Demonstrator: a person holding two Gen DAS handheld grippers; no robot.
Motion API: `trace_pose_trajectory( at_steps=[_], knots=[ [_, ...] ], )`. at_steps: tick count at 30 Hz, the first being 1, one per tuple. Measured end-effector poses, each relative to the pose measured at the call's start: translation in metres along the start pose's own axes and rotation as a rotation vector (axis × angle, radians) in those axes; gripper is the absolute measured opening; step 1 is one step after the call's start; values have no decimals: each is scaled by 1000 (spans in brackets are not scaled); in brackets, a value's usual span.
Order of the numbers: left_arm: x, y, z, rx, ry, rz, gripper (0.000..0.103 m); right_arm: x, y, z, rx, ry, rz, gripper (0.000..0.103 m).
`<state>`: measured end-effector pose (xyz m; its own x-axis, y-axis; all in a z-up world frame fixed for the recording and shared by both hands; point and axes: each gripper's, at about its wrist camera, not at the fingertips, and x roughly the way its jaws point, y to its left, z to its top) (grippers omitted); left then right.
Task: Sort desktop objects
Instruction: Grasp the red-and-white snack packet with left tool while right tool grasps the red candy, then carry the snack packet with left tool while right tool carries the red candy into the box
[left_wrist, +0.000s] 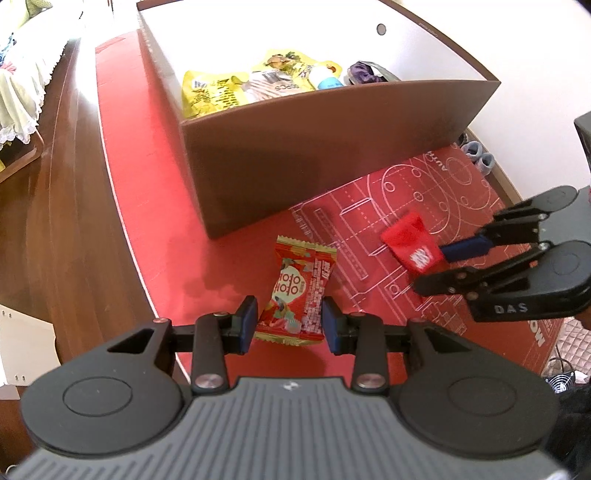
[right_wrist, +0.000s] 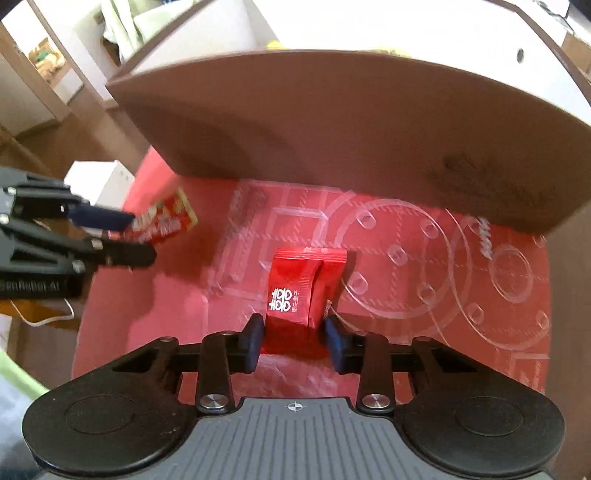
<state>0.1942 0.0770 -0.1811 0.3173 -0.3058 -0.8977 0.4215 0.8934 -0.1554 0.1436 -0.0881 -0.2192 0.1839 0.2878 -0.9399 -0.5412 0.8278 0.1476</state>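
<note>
Red mat (left_wrist: 229, 236), box (left_wrist: 332, 147) just behind. Left gripper (left_wrist: 289, 325) pinches snack packet (left_wrist: 299, 291); right gripper (right_wrist: 295, 341) pinches red sachet (right_wrist: 301, 291). Both grips are near the foil's edge, so either could slip while clearing the wall.

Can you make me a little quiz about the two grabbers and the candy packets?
1. True or false: the left gripper has its fingers around a printed snack packet.
2. What does the right gripper hold? A) plain red packet B) a spoon
3. Fill in: yellow bags lie inside the brown ____.

Key: 1 true; 2 A; 3 box.
</note>
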Motion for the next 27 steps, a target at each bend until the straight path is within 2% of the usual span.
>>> trace_pose_trajectory(
  at_steps=[3, 4, 5, 6, 10, 11, 13, 14, 15, 20, 27],
  knots=[
    [2, -3, 1, 5, 3, -7, 32, -4, -7, -3, 7, 64, 26, 36],
    [3, -4, 1, 7, 6, -7, 32, -5, -7, -4, 13, 66, 21, 39],
    [3, -4, 1, 8, 9, -7, 32, -5, -7, -4, 16, 63, 11, 53],
    [4, -5, 1, 9, 11, -6, 32, -5, -6, -4, 18, 58, 1, 59],
    [2, -7, 1, 15, 10, -5, 32, -2, -3, -2, 9, 41, -28, 58],
    [1, -8, 1, 15, 9, -4, 32, -2, -1, -2, -3, 40, -36, 57],
    [0, -8, 0, 15, 8, -3, 32, -2, 2, -4, -39, 32, -61, 47],
    [-1, -9, 1, 17, 7, -3, 32, -4, 1, -5, -46, 31, -63, 36],
    [-1, -10, 1, 18, 7, -3, 32, -6, 1, -6, -53, 31, -66, 33],
    [-4, -15, 3, 26, 0, -11, 32, -16, -1, -11, -86, 30, -77, 29],
    [-12, -25, 6, 49, -15, -29, 32, -38, -9, -18, -50, 21, -47, 29]
  ],
)
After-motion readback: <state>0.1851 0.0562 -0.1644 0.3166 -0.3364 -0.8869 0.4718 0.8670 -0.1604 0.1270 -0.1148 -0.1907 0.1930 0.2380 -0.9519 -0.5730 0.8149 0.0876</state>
